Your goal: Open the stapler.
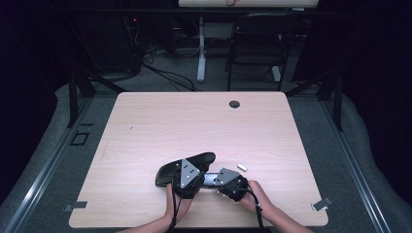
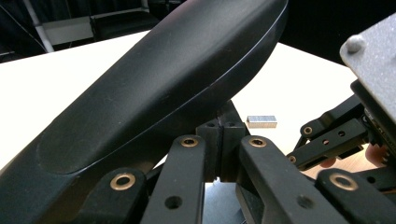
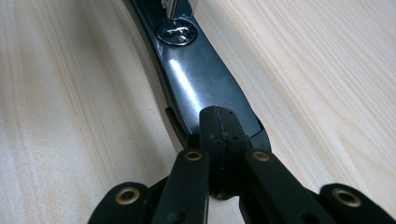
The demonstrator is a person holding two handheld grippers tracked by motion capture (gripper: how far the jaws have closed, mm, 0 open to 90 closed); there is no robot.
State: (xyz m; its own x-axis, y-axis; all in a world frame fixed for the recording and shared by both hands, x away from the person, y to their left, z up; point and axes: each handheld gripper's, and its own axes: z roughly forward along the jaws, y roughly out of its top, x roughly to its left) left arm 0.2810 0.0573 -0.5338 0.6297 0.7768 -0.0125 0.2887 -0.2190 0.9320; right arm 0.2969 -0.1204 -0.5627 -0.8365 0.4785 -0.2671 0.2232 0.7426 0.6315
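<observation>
The table (image 1: 145, 126) carried little: a black stapler (image 1: 187, 167) near its front edge and a small strip of staples (image 1: 242, 167) just to the right of it. The stapler was already swung open, its top arm lifted at a slant while its flat base lay along the wood. So the opening looked done; loading the staple strip and closing the arm again seemed to be what was left, since the strip lay untouched on the table, apart from both tools.

The left gripper (image 1: 186, 171) sat under the raised arm with its fingers (image 2: 219, 140) together, and it appeared to prop the arm up rather than clamp it. The right gripper (image 1: 228, 180) had its fingers (image 3: 223, 135) together too, tips resting on the near end of the base as if pinning it down; whether they pinched its edge could not be told.

The high view gave the layout and both hands. The left gripper view showed the arm's curved underside looming close, with the strip beyond. The right gripper view showed the glossy base and a round rivet (image 3: 176, 33) farther along it.
</observation>
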